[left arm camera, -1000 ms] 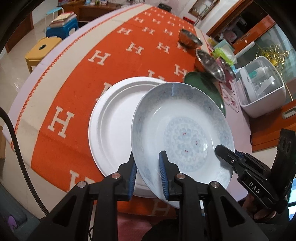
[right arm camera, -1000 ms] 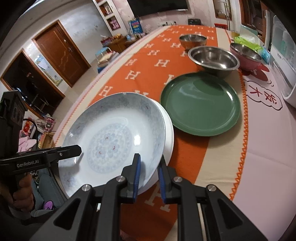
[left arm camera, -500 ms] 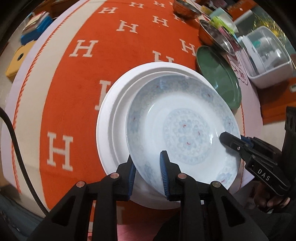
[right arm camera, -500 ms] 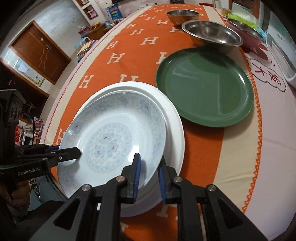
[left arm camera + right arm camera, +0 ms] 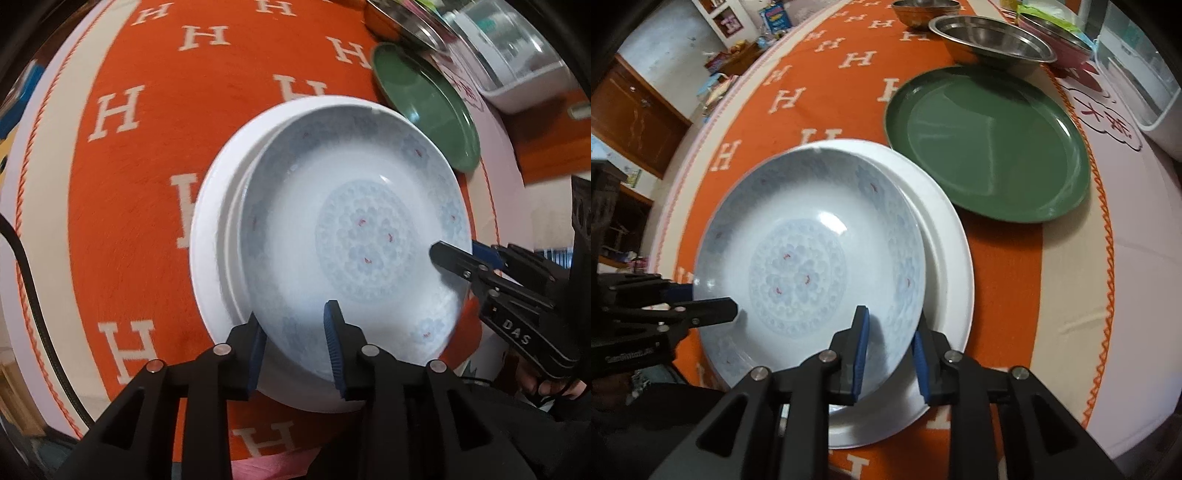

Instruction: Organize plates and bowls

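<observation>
Right wrist cam, orange H-print cloth [image 5: 827, 92], wood cabinet [image 5: 631, 118] behind, both tongs just opening, patterned plate [image 5: 812, 258] between jaws, unpinched.

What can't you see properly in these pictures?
- White plate: most of it is hidden under the patterned plate, both views.
- Steel bowl: blurred and cut off by the top edge in the left wrist view.
- White plastic box: cut off at the right edge, both views; contents too blurred to tell.
- Patterned plate's near rim: covered by each tool's fingers.
</observation>
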A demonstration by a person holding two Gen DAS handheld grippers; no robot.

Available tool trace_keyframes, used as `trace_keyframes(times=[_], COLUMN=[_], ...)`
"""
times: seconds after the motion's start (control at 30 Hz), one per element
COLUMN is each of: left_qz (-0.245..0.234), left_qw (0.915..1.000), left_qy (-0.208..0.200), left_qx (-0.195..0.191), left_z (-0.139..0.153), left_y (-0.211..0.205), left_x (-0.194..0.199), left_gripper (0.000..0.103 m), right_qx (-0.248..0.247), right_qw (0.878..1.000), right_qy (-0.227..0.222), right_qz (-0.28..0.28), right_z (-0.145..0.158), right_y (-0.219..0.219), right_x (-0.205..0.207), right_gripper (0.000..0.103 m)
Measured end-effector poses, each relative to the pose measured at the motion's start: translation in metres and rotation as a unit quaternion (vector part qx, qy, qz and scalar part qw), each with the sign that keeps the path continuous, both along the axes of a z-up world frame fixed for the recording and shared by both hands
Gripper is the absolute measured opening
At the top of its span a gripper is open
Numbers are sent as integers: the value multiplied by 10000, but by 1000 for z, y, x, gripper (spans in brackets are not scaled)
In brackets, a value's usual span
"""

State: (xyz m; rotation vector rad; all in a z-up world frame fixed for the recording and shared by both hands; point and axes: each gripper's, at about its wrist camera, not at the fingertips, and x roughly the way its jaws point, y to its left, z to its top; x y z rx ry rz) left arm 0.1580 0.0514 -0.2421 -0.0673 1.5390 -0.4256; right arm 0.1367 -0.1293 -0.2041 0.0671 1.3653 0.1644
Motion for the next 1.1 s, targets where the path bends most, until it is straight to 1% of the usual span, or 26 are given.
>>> trace_keyframes(times=[0.03, 0.1, 0.2, 0.3, 0.33, 0.37, 0.5, 0.6, 0.67, 0.73, 0.87, 1.03, 1.1], left_qz=[-90, -285, -407, -532, -578, -624, -669, -600, -522, -397, -180, 64, 157], left_qw=[10000, 9996, 9991, 9984, 9980, 9974, 9963, 9957, 9949, 9937, 9904, 9806, 9758], left_qy=[-5, -44, -58, -98, -146, -226, -403, -660, -829, -1034, -1374, -1953, -2172], left_qx=[-12, 29, 45, 138, 200, 271, 364, 263, 221, 167, 32, -155, -208], left_z=[0, 1, 2, 6, 9, 13, 22, 39, 50, 63, 86, 117, 129], left_y=[-2, -6, -7, -9, -10, -11, -14, -9, -6, -1, 7, 11, 14], left_x=[0, -1, -2, -4, -5, -7, -13, -20, -23, -25, -31, -38, -39], left_gripper=[35, 36, 37, 40, 42, 48, 49, 51, 58, 58, 60, 62, 64], right_qx=[-41, -134, -187, -266, -305, -354, -427, -417, -401, -392, -332, -229, -218], right_qw=[10000, 9998, 9994, 9991, 9990, 9989, 9983, 9978, 9974, 9969, 9954, 9923, 9907], right_qy=[-32, -96, -162, -172, -168, -170, -232, -362, -461, -565, -798, -1074, -1198], right_qz=[-36, -110, -241, -279, -283, -275, -314, -367, -377, -387, -422, -567, -603], right_z=[0, 1, 1, 3, 3, 4, 6, 15, 22, 29, 40, 52, 57], right_y=[2, 5, 7, 11, 13, 15, 20, 20, 20, 20, 20, 17, 16], right_x=[-1, -4, -8, -11, -12, -14, -18, -26, -32, -37, -47, -56, -58], right_gripper=[27, 29, 31, 32, 32, 32, 33, 37, 41, 43, 44, 51, 52])
